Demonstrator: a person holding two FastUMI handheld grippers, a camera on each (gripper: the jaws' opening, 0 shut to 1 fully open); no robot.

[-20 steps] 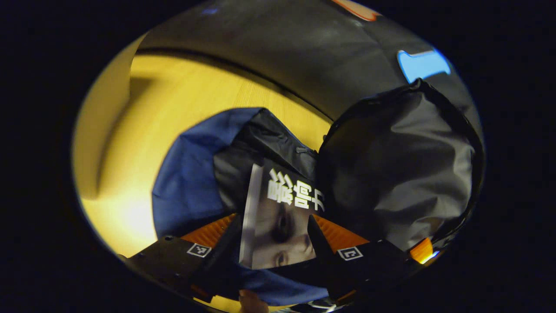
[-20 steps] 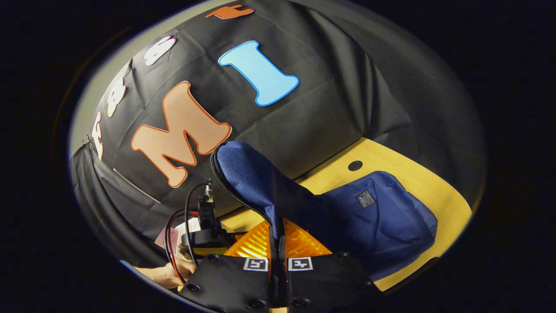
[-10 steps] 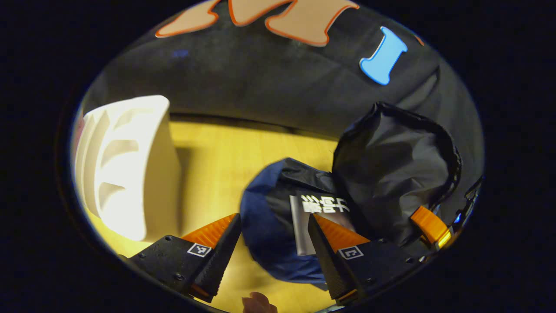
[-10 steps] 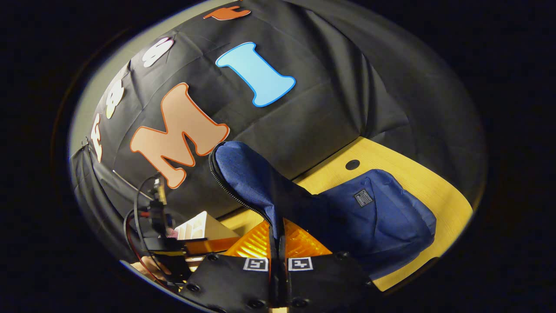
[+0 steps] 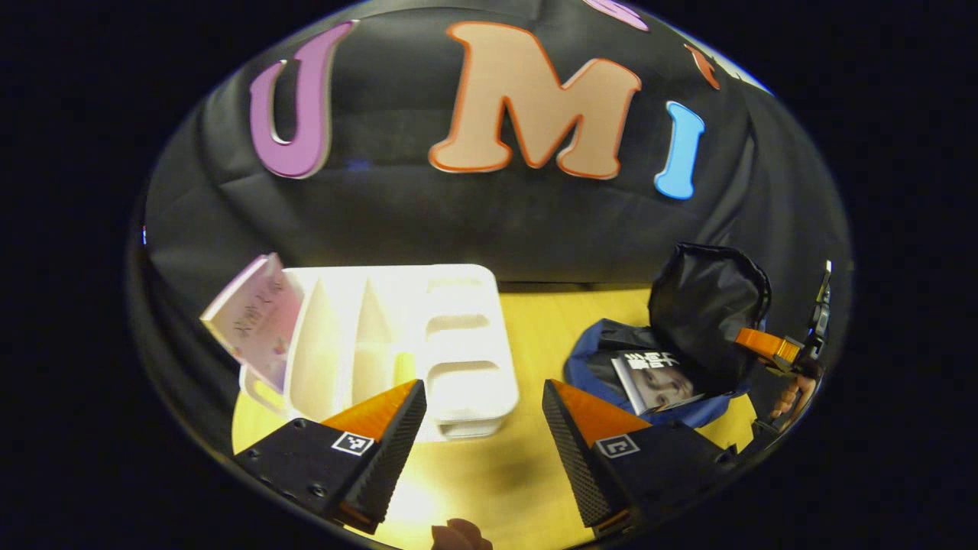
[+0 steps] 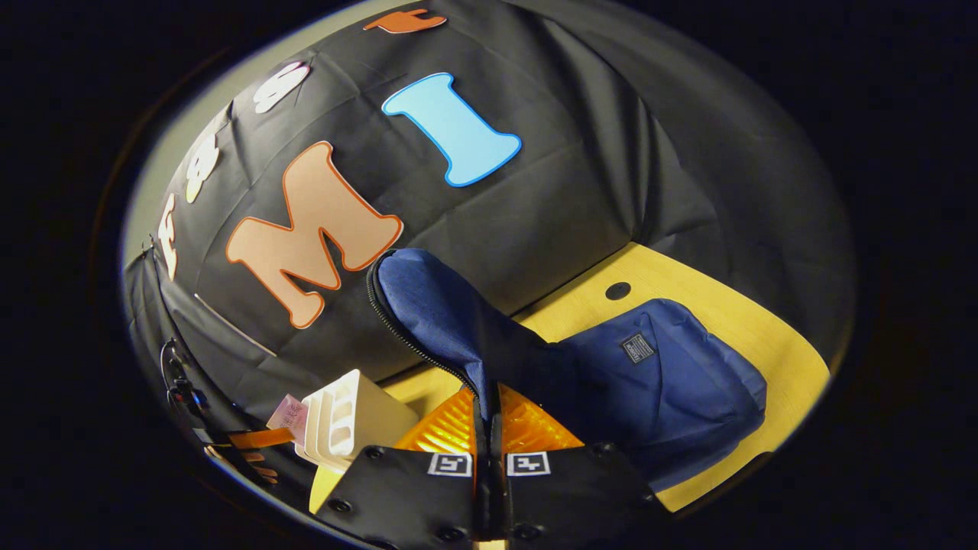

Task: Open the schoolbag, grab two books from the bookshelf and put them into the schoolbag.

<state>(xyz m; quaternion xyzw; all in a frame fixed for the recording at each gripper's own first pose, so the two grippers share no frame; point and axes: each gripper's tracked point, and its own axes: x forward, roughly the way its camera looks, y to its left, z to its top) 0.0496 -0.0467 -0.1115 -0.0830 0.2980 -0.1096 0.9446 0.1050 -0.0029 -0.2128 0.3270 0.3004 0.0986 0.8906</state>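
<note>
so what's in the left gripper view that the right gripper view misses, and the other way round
Left gripper view alone: the open left gripper with nothing between its fingers, the grey photo-cover book lying in the bag's opening, and the flap's black lining.

Right gripper view alone: the right gripper shut on the flap's zipped edge, the bag's small dark label patch, and a round hole in the table.

Both: the blue fabric schoolbag, white plastic bookshelf, pink book and yellow wooden table.

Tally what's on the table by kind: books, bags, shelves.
Books: 2 (pink book leaning at the bookshelf, grey book in the schoolbag)
Schoolbags: 1
Bookshelves: 1
Total: 4
</note>
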